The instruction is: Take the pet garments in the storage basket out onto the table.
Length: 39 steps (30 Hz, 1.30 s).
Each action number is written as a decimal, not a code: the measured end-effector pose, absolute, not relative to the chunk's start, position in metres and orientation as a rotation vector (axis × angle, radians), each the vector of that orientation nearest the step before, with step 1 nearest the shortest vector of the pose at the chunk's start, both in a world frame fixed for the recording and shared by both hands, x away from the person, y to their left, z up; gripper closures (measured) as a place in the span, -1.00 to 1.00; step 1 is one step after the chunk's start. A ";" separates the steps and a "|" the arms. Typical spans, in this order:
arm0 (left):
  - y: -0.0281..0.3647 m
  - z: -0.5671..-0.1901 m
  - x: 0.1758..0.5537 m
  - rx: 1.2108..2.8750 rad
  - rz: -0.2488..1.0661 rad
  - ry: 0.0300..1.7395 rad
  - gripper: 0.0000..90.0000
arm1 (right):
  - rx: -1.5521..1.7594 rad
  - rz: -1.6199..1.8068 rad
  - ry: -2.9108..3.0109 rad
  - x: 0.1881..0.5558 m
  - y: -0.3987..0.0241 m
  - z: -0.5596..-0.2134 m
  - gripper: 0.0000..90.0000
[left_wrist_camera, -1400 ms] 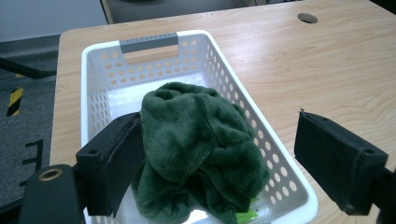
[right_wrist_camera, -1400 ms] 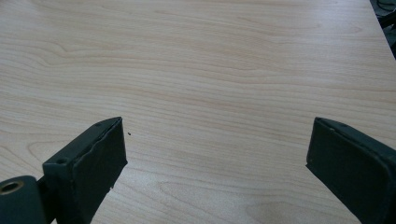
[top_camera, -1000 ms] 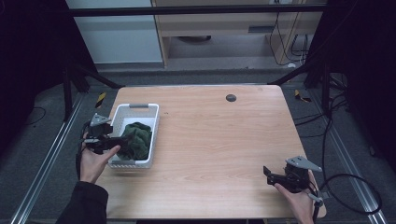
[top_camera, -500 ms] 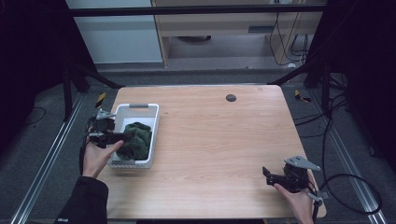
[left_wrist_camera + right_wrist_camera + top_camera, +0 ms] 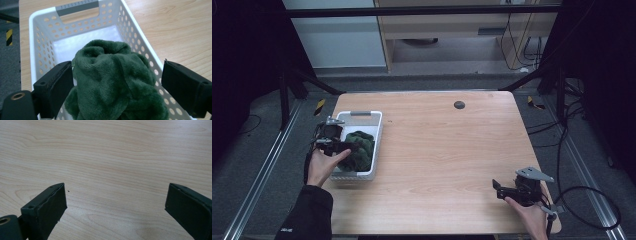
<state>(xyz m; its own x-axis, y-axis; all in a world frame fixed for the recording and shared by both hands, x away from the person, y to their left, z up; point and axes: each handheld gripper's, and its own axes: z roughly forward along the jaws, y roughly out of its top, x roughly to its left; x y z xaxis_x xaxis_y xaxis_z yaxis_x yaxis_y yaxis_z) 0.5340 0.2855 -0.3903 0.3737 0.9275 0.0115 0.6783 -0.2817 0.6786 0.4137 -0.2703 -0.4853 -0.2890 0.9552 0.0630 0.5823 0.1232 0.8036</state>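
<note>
- At the left of the high view, a white perforated basket (image 5: 376, 131) sits on the wooden surface (image 5: 447, 150), close to its left edge.
- Inside the basket lies a crumpled dark green cloth (image 5: 360, 148), piled toward the near end; the far part of the basket floor is bare and pale.
- Over the basket's left rim hangs the left claw (image 5: 343, 146), held by a hand in a dark sleeve that comes up from the lower left of the frame.
- From the left claw's own view, the green cloth (image 5: 112, 82) bulges up between the two black jaws, which have just been opening. The left jaw lies against the fabric, the right jaw stands clear of it, so the cloth is not pinched.
- The basket (image 5: 40, 42) in that view shows a grey handle bar at its far end, in the upper middle of the frame.
- At the lower right of the high view, the right claw (image 5: 498, 189) rests low near the surface's front edge, well apart from the basket.
- Its jaws stand wide apart with nothing between them, over bare wood grain (image 5: 112, 170).
</note>
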 end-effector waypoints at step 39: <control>0.276 -0.427 0.557 2.187 0.470 1.531 -0.69 | 1.488 1.006 1.975 0.417 -0.269 -0.487 -0.95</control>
<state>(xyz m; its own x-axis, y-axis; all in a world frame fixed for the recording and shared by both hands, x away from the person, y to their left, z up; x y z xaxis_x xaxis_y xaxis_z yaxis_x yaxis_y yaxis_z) 0.5574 0.2763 -0.4275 0.3335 0.9422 0.0315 0.7974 -0.2998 0.5237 0.4166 -0.2691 -0.4873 -0.3036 0.9509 0.0607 0.6084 0.1445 0.7804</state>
